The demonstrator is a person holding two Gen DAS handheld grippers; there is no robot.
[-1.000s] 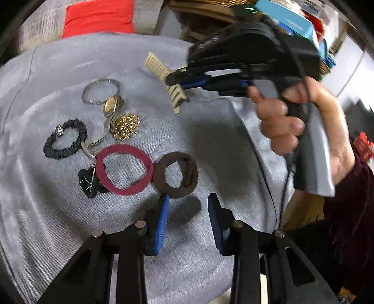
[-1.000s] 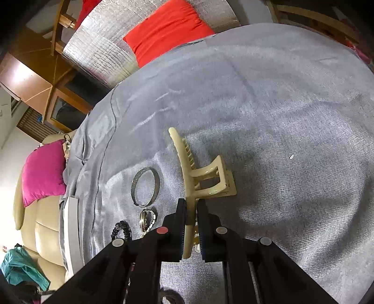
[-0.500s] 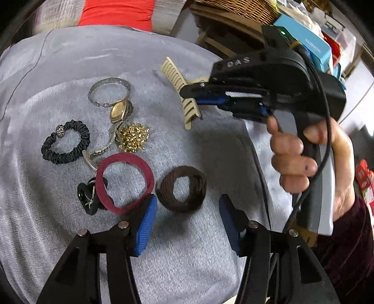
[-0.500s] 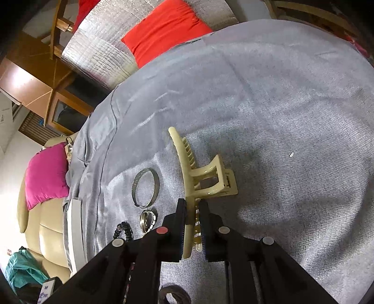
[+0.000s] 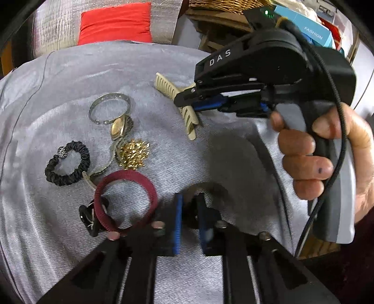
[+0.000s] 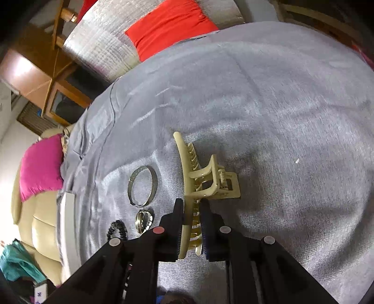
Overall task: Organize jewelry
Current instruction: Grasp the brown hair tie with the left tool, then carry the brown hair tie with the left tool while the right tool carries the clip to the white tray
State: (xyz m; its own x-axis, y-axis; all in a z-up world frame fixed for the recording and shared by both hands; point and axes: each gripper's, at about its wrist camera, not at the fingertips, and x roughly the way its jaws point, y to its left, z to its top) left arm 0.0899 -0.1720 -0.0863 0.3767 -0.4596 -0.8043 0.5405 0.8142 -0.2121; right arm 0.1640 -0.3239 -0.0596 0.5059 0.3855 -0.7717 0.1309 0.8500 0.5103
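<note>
My right gripper [image 6: 191,210] is shut on a cream claw hair clip [image 6: 205,177] and holds it over the grey cloth; the clip also shows in the left wrist view [image 5: 177,98]. My left gripper [image 5: 188,203] is shut on the brown hair tie [image 5: 208,189], mostly hidden between its pads. On the cloth lie a maroon hair tie [image 5: 126,201], a black scrunchie [image 5: 67,163], a silver bangle [image 5: 109,110], a watch [image 5: 119,126], a gold cluster piece [image 5: 134,154] and a black clip [image 5: 87,216].
The grey cloth [image 6: 280,105] covers a rounded surface. A red cushion [image 6: 168,25] and silver padding lie behind it. A pink cushion [image 6: 39,166] on a cream sofa is at the left. Boxes and a wicker basket [image 5: 222,3] stand behind the right hand.
My left gripper moved forward and closed on the brown hair tie. My right gripper kept its hold on the claw clip and barely moved.
</note>
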